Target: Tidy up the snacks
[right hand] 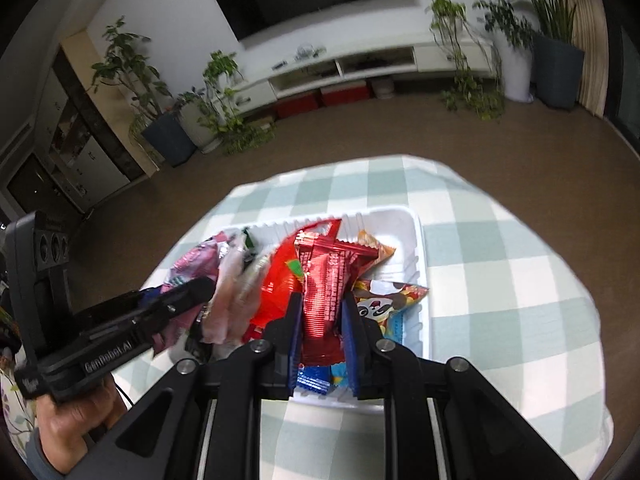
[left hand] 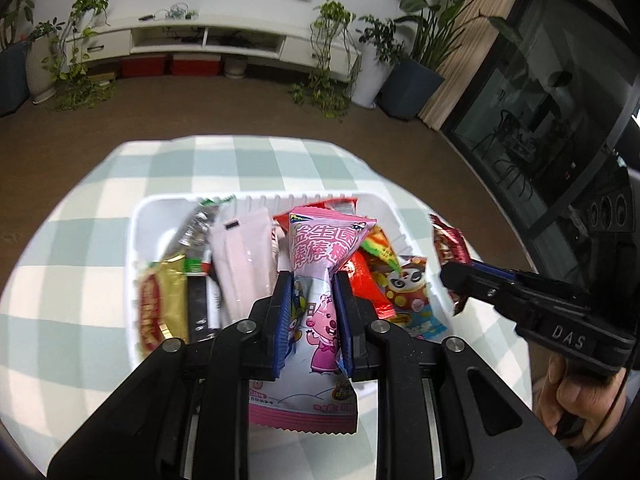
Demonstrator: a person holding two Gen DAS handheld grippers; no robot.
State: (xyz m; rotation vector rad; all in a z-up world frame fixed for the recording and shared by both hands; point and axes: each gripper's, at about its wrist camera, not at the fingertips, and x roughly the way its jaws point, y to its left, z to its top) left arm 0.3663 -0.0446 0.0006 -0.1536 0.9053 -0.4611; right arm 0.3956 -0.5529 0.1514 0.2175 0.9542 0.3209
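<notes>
Pink lollipop packet [left hand: 316, 280] pinched between blue fingers [left hand: 282, 320] of left gripper [left hand: 311, 292], hanging above white tray [left hand: 138, 216]. Right gripper [right hand: 322, 312] clamped on red foil bar [right hand: 324, 284], likewise over tray. Tray sits on green-checked tabletop [left hand: 80, 208], crowded with snacks: gold packet [left hand: 164, 300], pale pink sachet [left hand: 240, 260], panda packet [left hand: 412, 292]. Hand [left hand: 568, 396] grips right tool.

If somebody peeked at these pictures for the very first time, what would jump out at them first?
Probably the pink cartoon candy bag, pinched in the left gripper right over the white basket full of snacks. Next, the shiny red wrapper squeezed in the right gripper above the same basket, which sits on a green-and-white checked tablecloth.
</notes>
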